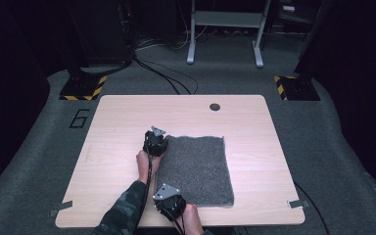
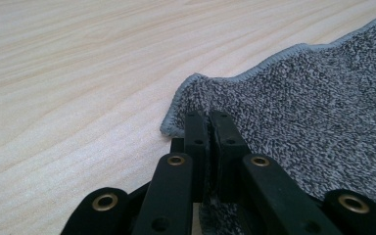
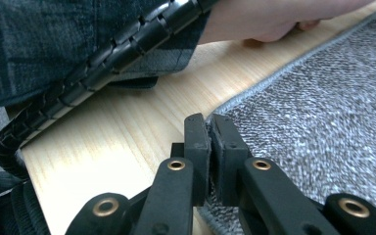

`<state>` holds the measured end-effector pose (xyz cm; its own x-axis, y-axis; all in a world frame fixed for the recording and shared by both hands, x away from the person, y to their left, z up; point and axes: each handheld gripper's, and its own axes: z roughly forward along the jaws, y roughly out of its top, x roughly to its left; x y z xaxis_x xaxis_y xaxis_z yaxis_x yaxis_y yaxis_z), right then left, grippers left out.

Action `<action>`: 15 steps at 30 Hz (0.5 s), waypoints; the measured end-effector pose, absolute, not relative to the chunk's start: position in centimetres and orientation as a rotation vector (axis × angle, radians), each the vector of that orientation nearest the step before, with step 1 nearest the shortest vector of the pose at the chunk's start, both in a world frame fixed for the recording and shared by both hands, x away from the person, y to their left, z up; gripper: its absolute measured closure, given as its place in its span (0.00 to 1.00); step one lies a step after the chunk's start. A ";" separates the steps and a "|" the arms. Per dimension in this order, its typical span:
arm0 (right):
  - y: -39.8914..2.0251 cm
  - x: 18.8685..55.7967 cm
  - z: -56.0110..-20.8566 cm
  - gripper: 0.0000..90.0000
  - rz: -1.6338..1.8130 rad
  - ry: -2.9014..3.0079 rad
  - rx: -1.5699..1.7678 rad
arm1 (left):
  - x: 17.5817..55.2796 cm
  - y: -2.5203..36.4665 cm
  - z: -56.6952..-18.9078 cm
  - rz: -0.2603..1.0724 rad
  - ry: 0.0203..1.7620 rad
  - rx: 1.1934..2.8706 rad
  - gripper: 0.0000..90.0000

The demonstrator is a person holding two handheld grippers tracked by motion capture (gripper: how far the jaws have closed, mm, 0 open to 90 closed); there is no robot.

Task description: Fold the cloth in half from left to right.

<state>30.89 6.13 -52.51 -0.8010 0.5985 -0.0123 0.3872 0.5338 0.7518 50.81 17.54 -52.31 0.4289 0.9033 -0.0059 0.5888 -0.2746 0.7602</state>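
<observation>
Both tongs are clamped on the mat [image 1: 196, 169]: your left gripper [image 1: 159, 145] has the far-left corner, your right gripper [image 1: 172, 198] has the near-left corner. In the left gripper view the jaws stand pressed together w/ the corner of the mat [image 2: 298, 117] pinched betw. them, the corner curling up off the wood. In the right gripper view it's the same: jaws tight on the mat's [image 3: 323, 122] edge, fabric sandwiched in the slit.

Handling, as a guess: it's soft, light, floppy, like a towel or thin carpet piece. It'll sag in the middle once lifted and won't hold shape, so keep both corners level and move them together. Looped pile gives decent friction, so slip is unlikely; the stitched hem is the firmest bit to bite. It's not fragile.

Look: rectangular, speckled grey/black pile, lighter grey bound edge, lying flat apart from the pinched corners.

Place: on the table [image 1: 127, 122], right of centre, its near edge close to the table's near edge, far edge about mid-table. The left edge runs betw. your two hands.
</observation>
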 end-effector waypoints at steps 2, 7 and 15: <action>5.9 30.7 -52.4 0.96 1.146 2.483 0.835 | 50.9 17.6 -52.3 0.563 1.270 1.960 0.96; 5.4 30.4 -51.7 0.96 1.192 2.428 0.832 | 50.9 17.9 -51.9 0.550 1.286 1.922 0.96; 4.8 30.1 -50.4 0.96 1.254 2.373 0.829 | 50.8 18.3 -50.1 0.561 1.261 1.904 0.96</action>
<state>30.11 4.79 -50.36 -0.7759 0.6305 -0.0195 0.3391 0.4430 0.8299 50.78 18.25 -50.13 0.4130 0.9092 -0.0520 0.5705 -0.2137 0.7930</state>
